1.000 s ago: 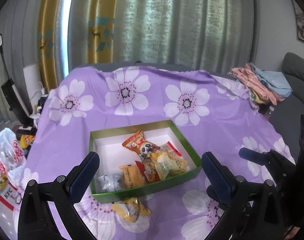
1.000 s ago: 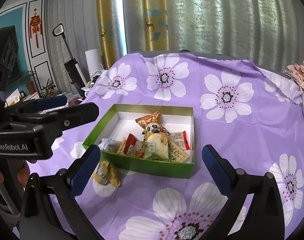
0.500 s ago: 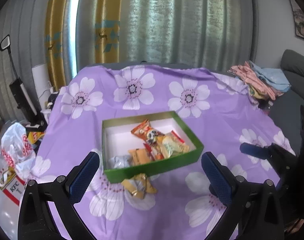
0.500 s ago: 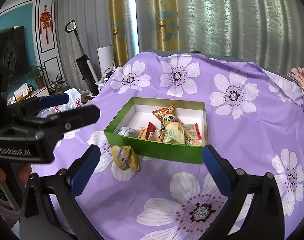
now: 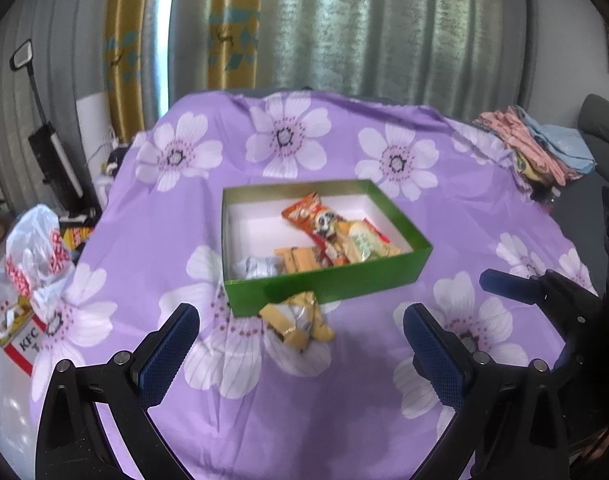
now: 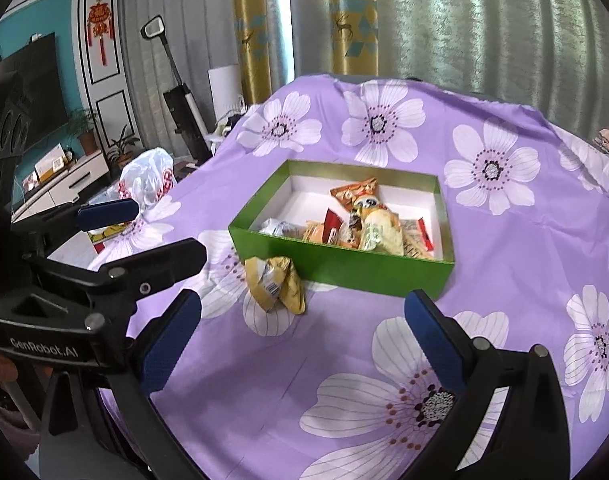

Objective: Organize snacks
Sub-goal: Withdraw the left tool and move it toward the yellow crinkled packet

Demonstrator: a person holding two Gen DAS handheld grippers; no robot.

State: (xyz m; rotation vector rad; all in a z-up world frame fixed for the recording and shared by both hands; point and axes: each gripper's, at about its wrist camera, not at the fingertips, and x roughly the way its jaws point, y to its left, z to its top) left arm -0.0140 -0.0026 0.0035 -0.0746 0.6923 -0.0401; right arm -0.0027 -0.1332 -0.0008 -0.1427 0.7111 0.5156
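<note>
Two wrist fisheyes, side by side, facing the shared green box (image 5: 336,276) from near.

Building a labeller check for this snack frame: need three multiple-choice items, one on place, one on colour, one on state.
1. Where is the yellow packet?
A. inside the box
B. on the cloth against the box's near wall
C. in a hand-held gripper

2. What colour is the outside of the box?
A. green
B. red
C. blue

3. How do the two hand-held grippers stand?
A. both shut on snacks
B. left shut, right open
C. both open and empty

Answers:
1 B, it lies on the purple cloth outside the box, touching its front wall.
2 A, the outer walls are green, the inside white.
3 C, the left hand-held gripper and the right hand-held gripper show wide-set fingers with nothing between them.
</note>
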